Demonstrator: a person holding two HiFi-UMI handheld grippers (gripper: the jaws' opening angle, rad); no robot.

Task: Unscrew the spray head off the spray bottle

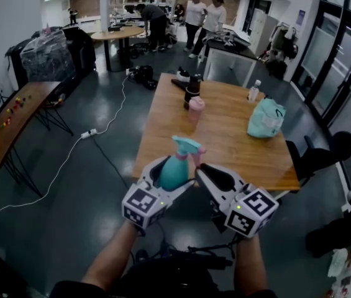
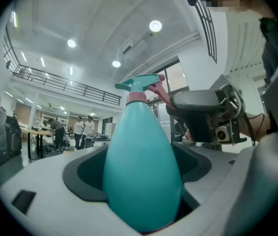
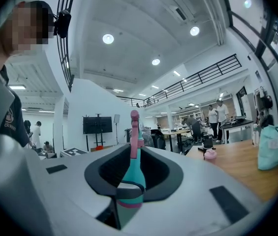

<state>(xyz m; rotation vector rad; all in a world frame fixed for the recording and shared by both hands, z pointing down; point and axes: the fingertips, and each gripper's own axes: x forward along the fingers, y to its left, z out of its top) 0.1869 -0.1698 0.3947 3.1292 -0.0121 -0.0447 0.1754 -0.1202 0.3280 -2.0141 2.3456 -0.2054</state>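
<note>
Wood tops the narrow side surface (image 1: 20, 113) at the far left, which carries small coloured pieces, and a white cable (image 1: 69, 157) trails over the dark floor (image 1: 82, 210) beside it. Near the middle, the left claw (image 1: 170, 180) is clamped on the fat lower body of the teal spray bottle (image 1: 175, 169), its dark pads pressed against both flanks. The bottle stands upright in the air, just short of the near edge of the wooden surface (image 1: 231, 148). On its neck sits the spray head (image 1: 186, 145), teal with a pink trigger and collar. From the right, the right claw (image 1: 200, 171) is closed on that head, around the collar, and the trigger rises between its pads. Farther off on the wooden surface stand a dark flask (image 1: 192, 90) and a pink-capped cup (image 1: 196, 107). To the right are a clear bottle (image 1: 254, 90) and a teal bag (image 1: 266, 118). People (image 1: 203, 17) stand at the far end of the hall.
</note>
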